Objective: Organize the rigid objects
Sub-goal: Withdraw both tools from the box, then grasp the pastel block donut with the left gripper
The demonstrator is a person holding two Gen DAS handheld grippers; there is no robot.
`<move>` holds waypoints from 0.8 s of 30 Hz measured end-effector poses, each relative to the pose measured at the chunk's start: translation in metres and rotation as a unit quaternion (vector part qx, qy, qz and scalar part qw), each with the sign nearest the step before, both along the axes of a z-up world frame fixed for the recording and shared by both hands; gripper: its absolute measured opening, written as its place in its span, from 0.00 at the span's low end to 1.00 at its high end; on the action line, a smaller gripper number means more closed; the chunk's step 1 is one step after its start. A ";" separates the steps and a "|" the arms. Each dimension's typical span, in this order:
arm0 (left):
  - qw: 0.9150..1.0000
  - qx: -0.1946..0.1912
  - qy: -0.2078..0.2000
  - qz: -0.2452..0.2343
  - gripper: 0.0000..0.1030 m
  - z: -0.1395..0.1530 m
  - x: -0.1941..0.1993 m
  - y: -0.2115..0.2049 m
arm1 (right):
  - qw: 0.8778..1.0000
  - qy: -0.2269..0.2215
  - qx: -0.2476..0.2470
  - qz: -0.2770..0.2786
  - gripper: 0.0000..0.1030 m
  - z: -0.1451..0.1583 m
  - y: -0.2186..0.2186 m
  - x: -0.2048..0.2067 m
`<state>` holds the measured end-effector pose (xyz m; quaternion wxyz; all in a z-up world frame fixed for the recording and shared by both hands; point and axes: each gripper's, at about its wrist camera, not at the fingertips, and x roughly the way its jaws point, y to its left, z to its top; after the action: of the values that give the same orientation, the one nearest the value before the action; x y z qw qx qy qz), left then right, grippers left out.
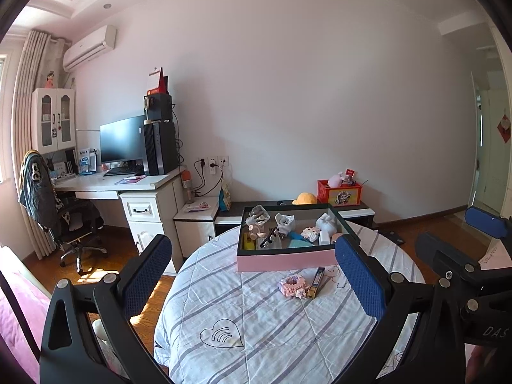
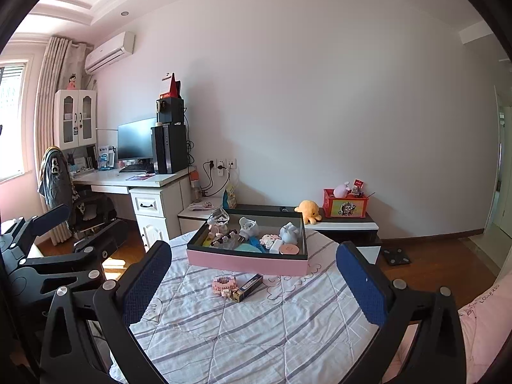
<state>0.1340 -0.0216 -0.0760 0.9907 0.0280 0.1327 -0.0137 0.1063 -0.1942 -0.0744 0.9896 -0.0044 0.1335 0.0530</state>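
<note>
Both claws hover above the near part of a bed with a striped quilt. Left claw spread wide, nothing between its blue pads. Right claw likewise wide apart and empty.

Open quilt between each claw and the things; no obstacle in the near stretch. In the left view the bed's left edge drops to wood floor; in the right view its right side meets pink bedding.

Task things: a pink brick toy and a dark slim box lie on the quilt, touching or just beside each other, box to the right. Just behind them, apart, sits a pink-sided tray, dark rim, crowded with small figures, a teal piece, white boxes; contents too small to name fully. Tray's front wall stands between the 2 loose things and its inside.

Beyond the tray: a low cabinet against the wall carrying a yellow plush and a red box. Further left, a bench with monitor and PC tower, chair in front, well apart from the bed.

The right claw shows at the right edge of the left view, the left claw at the left edge of the right view; they are side by side, apart.
</note>
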 end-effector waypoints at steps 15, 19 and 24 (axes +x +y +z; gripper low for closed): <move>0.995 0.017 0.099 -0.013 1.00 -0.057 0.075 -0.018 | 0.996 0.083 0.011 -0.009 1.00 -0.052 -0.017 0.069; 0.989 0.017 0.142 -0.026 1.00 -0.080 0.100 -0.023 | 0.993 0.112 0.016 -0.014 1.00 -0.074 -0.027 0.092; 0.981 0.018 0.190 -0.034 1.00 -0.107 0.132 -0.025 | 0.988 0.153 0.019 -0.019 1.00 -0.102 -0.033 0.124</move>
<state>0.2659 -0.0468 -0.1831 0.9457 0.0471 0.3178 -0.0501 0.2307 -0.2272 -0.1767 0.9583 0.0250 0.2822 0.0364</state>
